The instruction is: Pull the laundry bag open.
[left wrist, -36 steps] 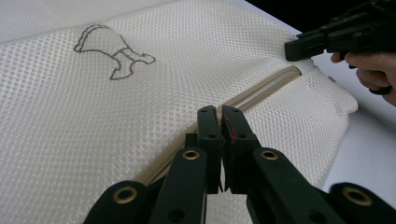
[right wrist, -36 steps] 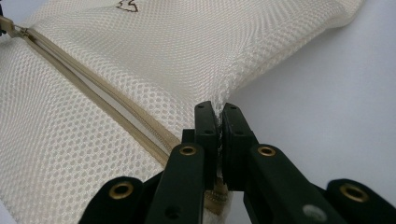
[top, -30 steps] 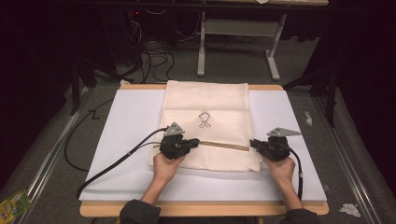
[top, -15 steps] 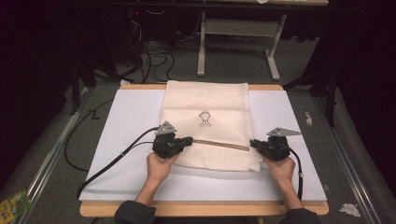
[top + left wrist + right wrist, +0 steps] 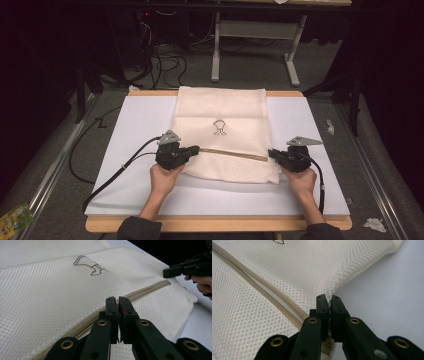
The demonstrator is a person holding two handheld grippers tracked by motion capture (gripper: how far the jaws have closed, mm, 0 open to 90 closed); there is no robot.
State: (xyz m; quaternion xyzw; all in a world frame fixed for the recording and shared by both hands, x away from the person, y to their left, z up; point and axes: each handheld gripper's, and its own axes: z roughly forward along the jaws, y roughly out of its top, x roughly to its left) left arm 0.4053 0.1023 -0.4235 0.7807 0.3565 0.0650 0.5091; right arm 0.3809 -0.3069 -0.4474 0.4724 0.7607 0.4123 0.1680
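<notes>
A cream mesh laundry bag (image 5: 222, 135) lies flat on the white surface (image 5: 125, 150); left gripper (image 5: 196, 149) and right gripper (image 5: 270, 152) clamp opposite ends of its zipper (image 5: 235, 154), apparently mostly closed.

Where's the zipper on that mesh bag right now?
In the high view, the zipper runs across the near part of the mesh bag, stretched between the left claw and the right claw.

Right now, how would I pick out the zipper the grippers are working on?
Find the white mat on the table, then the cream mesh bag on it. The zipper is the tan strip crossing the bag's near part between both grippers, below the small dark emblem.
</notes>
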